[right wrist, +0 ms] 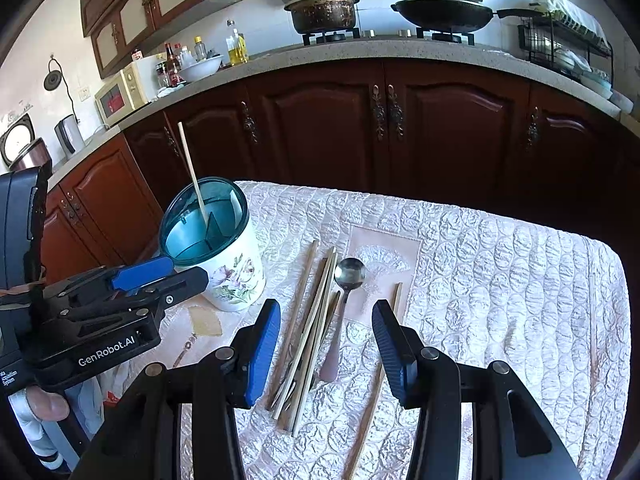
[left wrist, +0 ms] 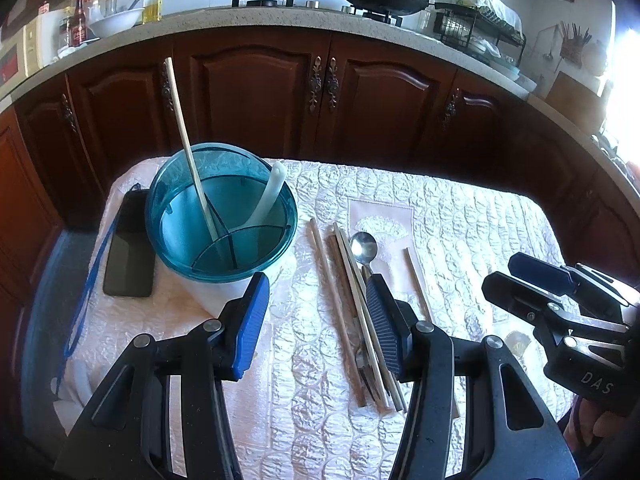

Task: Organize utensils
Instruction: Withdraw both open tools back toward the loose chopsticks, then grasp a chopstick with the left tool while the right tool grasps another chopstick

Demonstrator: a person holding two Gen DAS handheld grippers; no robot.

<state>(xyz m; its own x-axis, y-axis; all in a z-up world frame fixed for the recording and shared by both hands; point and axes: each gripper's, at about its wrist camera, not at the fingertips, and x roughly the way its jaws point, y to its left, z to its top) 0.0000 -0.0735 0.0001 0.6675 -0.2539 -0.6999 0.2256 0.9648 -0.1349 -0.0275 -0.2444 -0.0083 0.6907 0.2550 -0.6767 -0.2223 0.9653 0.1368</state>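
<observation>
A white floral utensil holder with a blue divided insert stands at the table's left. It holds one pale chopstick and a white spoon. Several chopsticks, a metal spoon and a fork lie in a bundle on the cloth; one chopstick lies apart to the right. My left gripper is open and empty above the bundle's left side. My right gripper is open and empty over the bundle.
A quilted pink cloth covers the small table. A black phone with a blue strap lies left of the holder. Dark wood cabinets and a counter with pots stand behind.
</observation>
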